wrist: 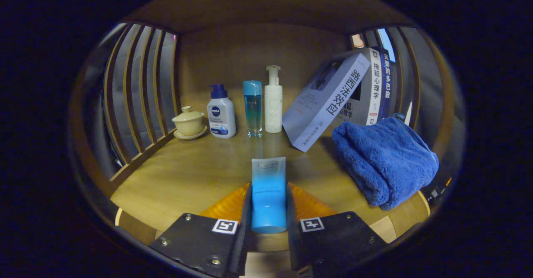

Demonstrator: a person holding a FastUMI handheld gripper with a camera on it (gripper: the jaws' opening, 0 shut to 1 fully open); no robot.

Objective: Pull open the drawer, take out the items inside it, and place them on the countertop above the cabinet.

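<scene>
Tube [269,194] of blue lotion sits clamped between the gripper [268,222] fingers, held above the countertop [187,174]. Blue towel [385,161] already lies ahead to the right. Setting the tube down looks next; anything left in the drawer cannot be judged.

You are looking at a warm brown wooden countertop [187,174] with slatted wooden sides. Take the tall white pump bottle [273,101] at the back as your landmark. Just left of it stand a slim blue-capped clear bottle [252,108], a white pump bottle with a dark blue top [221,112] and a cream lidded tea bowl on its saucer [189,122]. Right of it lean pale grey books [325,101]; nearer you on that side lies a folded blue terry towel [385,161].
</scene>
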